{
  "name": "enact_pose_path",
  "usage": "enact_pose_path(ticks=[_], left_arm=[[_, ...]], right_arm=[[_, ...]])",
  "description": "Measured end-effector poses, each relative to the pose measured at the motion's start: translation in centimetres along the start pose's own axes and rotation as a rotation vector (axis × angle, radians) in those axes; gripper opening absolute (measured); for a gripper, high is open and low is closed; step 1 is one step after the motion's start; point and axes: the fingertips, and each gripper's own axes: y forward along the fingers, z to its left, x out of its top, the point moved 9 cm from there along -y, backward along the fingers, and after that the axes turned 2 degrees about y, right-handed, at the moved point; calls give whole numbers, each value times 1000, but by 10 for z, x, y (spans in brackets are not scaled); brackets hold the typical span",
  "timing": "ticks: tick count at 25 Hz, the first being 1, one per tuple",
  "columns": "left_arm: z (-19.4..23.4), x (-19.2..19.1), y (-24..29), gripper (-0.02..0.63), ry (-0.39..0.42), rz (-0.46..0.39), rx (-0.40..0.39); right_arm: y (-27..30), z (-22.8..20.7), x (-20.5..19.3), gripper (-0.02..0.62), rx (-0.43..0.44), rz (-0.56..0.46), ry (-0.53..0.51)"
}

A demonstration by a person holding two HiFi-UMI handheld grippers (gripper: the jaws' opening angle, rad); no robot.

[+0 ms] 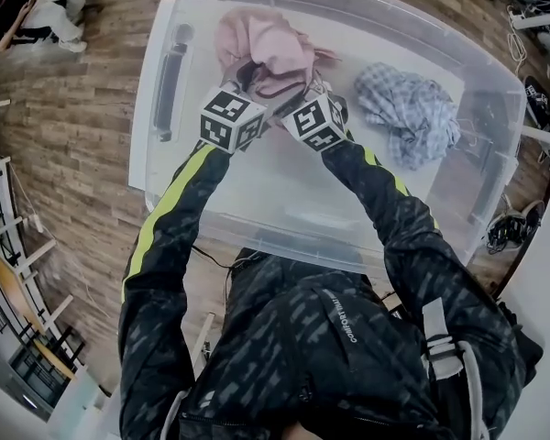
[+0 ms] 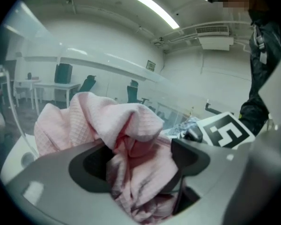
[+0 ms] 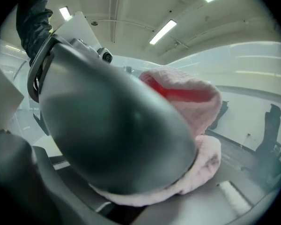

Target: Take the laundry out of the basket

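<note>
Left tool (image 2: 139, 168) pinches a bunched fold of the pink garment (image 2: 107, 121) between its two jaws. The right tool (image 3: 196, 182) is likewise clamped on the same garment, with the cloth squeezed between its dark upper jaw and the lower one. In the head view, both tools meet side by side over the clear plastic basket (image 1: 284, 200), which stands on the wooden floor (image 1: 73, 108). The pink garment is gathered into a heap at their tips, inside the basket's outline. Whether it hangs free of the basket's bottom cannot be told. A blue checked garment (image 1: 412, 113) lies untouched on the bottom toward the right wall, apart from the pink one. Progress is judged early: the first item is gripped but not yet clear of the rim, and the second is wholly left to do. No laundry is seen outside the basket.
</note>
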Motion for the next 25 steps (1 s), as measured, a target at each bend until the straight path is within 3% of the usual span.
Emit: enact_pose_path(ticks=[11, 25], left_arm=[[-32, 71, -56, 388, 168, -191, 65], [-108, 149, -134, 388, 362, -360, 123]], right_arm=[[-46, -3, 83, 129, -73, -179, -121], [-133, 17, 176, 129, -145, -329, -191]])
